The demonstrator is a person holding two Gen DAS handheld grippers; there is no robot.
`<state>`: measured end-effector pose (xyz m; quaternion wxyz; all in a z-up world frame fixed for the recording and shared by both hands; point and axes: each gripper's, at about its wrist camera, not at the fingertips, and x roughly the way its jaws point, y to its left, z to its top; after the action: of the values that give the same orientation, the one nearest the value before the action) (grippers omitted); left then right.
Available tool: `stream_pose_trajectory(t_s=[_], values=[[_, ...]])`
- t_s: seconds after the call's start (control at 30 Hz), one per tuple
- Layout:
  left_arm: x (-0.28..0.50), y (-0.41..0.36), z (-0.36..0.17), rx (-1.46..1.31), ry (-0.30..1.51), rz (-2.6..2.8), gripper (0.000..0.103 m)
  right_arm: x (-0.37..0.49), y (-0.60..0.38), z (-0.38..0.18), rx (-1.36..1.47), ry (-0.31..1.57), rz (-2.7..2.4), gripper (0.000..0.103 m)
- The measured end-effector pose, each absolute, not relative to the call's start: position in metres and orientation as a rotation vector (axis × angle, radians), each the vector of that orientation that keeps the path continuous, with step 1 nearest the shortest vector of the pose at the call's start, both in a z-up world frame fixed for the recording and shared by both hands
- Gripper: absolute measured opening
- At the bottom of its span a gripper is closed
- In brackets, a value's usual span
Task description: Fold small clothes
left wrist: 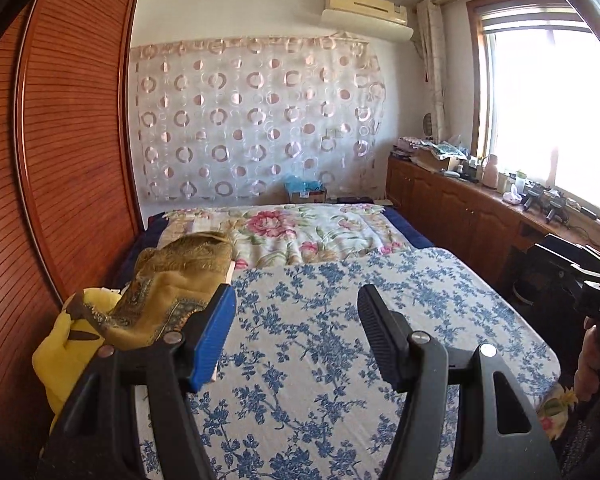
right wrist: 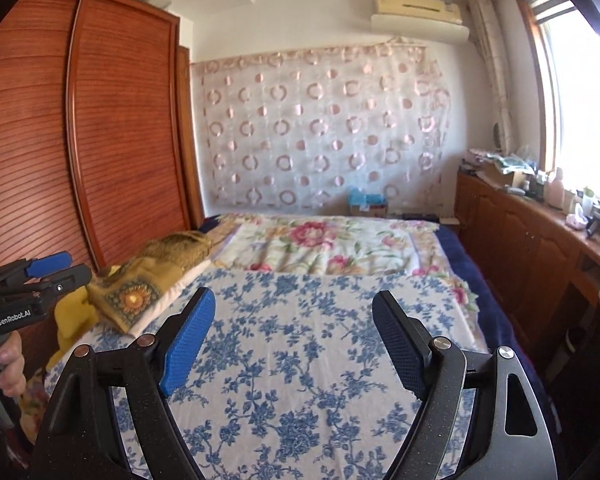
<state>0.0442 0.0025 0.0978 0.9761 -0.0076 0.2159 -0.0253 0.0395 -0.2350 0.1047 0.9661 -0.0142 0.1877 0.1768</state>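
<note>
A pile of small clothes lies at the left edge of the bed: an ochre patterned garment [left wrist: 172, 284] over a yellow one [left wrist: 60, 344]. The pile also shows in the right wrist view, ochre garment [right wrist: 140, 288] and yellow one [right wrist: 70, 316]. My left gripper [left wrist: 296, 300] is open and empty above the blue-flowered sheet [left wrist: 320, 320], just right of the pile. My right gripper [right wrist: 296, 304] is open and empty above the same sheet [right wrist: 300, 340]. The left gripper also shows at the left edge of the right wrist view [right wrist: 60, 268], beside the pile.
A pink-flowered quilt [left wrist: 300, 232] covers the far half of the bed. A wooden slatted wardrobe [left wrist: 60, 140] runs along the left. A low wooden cabinet [left wrist: 460, 208] with clutter stands under the window on the right. A cardboard box [left wrist: 306, 192] sits behind the bed.
</note>
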Motion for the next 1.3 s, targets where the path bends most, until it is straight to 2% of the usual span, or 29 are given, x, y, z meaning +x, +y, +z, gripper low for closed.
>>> stream_pose_trajectory(t_s=[1.3], values=[[0.028,-0.008,0.111,-0.001,0.414,-0.055,0.063,0.030,-0.248,0.111,-0.012,0.356,0.301,0.083]])
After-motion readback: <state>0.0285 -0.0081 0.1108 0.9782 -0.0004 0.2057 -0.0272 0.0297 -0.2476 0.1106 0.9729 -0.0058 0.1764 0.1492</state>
